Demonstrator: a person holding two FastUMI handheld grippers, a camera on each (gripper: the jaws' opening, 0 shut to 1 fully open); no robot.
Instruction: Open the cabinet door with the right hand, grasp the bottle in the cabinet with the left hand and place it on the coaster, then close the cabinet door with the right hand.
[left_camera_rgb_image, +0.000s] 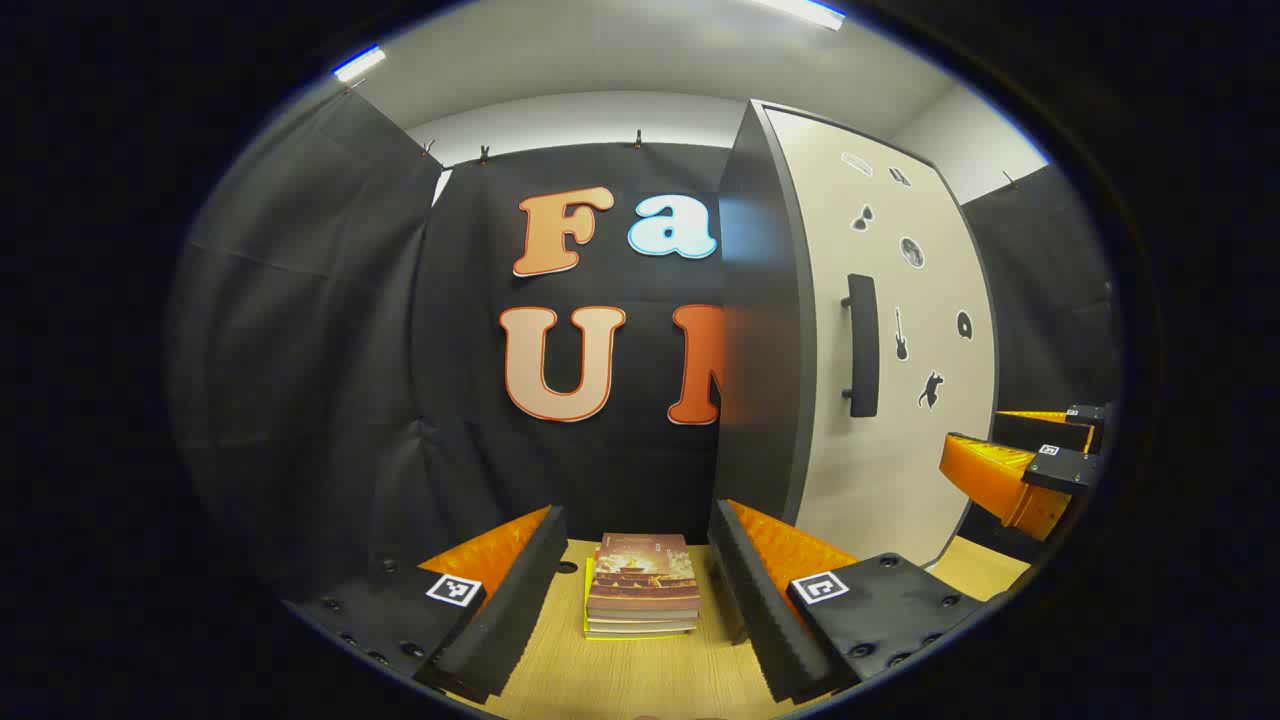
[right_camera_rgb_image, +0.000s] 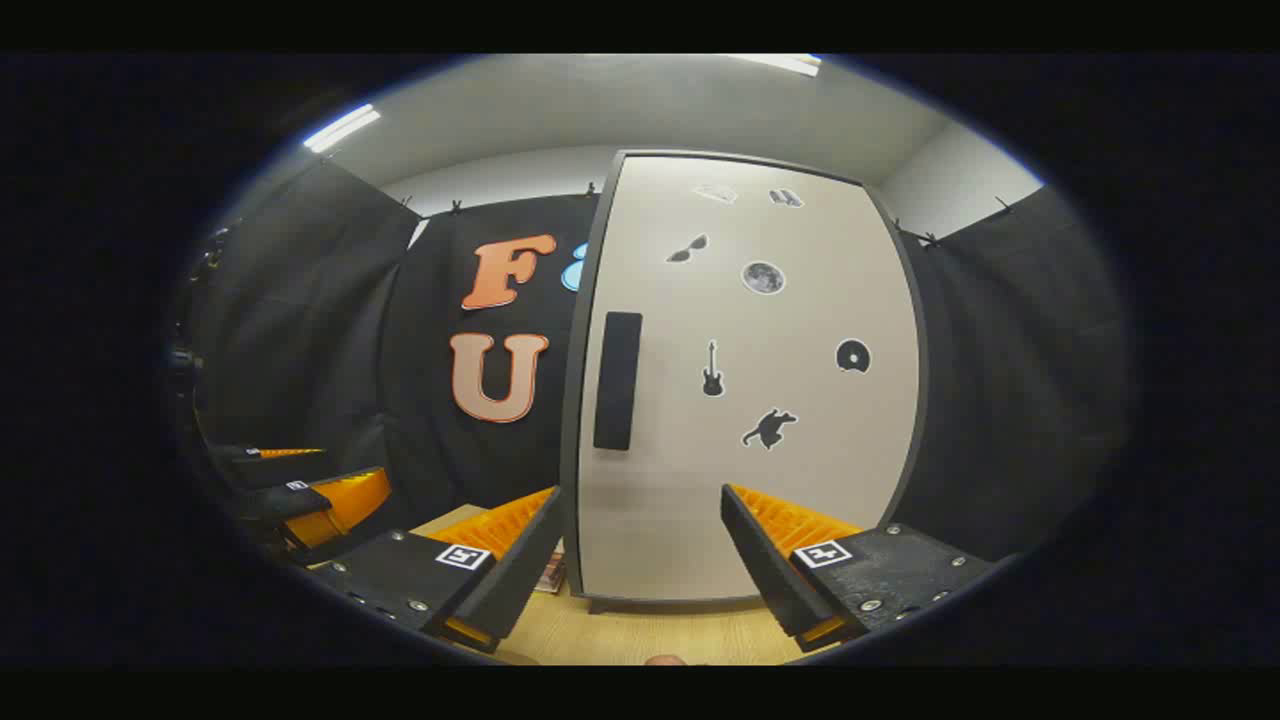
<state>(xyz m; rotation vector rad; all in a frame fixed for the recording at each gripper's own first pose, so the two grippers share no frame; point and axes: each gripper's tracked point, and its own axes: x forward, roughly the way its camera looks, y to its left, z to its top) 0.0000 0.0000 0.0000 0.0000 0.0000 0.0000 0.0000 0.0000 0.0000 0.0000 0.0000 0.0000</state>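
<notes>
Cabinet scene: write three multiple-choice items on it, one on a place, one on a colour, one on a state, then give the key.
1. Where does the stack of books lie?
A. On the table, left of the cabinet
B. On top of the cabinet
C. On the floor

2. What colour is the door handle?
A. Orange
B. Black
C. White

3. How is the cabinet door?
A. Wide open
B. Taken off
C. Shut

Key: 1 A, the left gripper view shows the books on the wooden tabletop between the left gripper fingers, beside the cabinet's dark side. 2 B, the handle is a black bar on the pale door. 3 C, the right gripper view shows the door flush in its frame, with the right gripper open in front of it.
</notes>
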